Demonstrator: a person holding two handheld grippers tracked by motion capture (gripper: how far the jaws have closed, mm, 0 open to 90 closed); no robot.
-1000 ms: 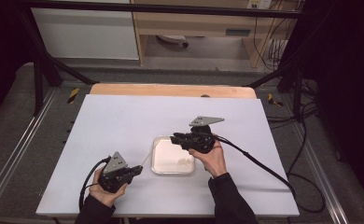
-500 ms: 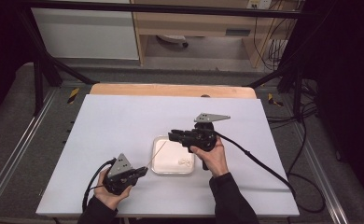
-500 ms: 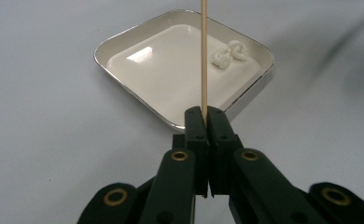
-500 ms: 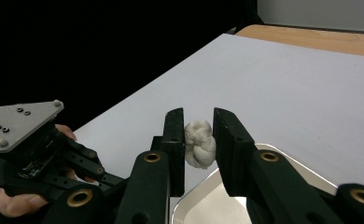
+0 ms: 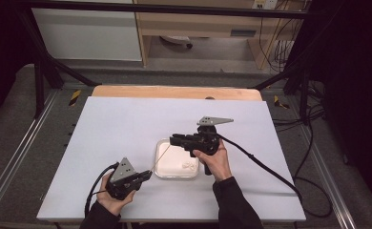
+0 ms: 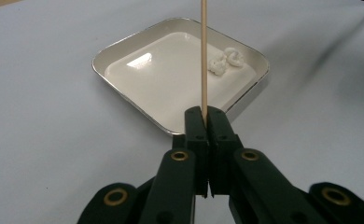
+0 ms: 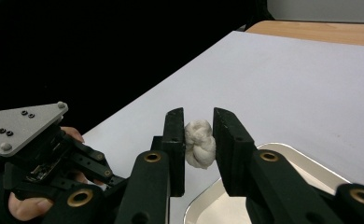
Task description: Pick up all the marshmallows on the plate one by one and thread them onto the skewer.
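1. We are holding a thin, pale wooden skewer (image 6: pixel 203 56) in the left gripper (image 6: pixel 203 114), whose jaws are pressed together on its lower end; the stick is rising over the shallow, square white tray with a silvery rim (image 6: pixel 124 46).
2. We are holding a small, white, knotted lump of soft food (image 7: pixel 199 143) in the right gripper (image 7: pixel 199 140), both pads pressing its sides, just above the tray's near corner (image 7: pixel 264 151).
3. We are judging the step in hand to be threading this lump onto the skewer. To do it well, we are advising that the skewer tip be aimed at the lump's middle, between the pads and not at them, and pushed slowly along the stick's own line so it does not bend.
4. We are advising a gentle grip on the lump, since it is looking soft and likely to squash.
5. More white pieces (image 5: pixel 190 166) are lying in the tray's right part.
6. The tray is resting on a matt white board (image 5: pixel 117 124) over a wooden tabletop (image 5: pixel 174 91). Black framing, grey floor and cabinets are surrounding the table.
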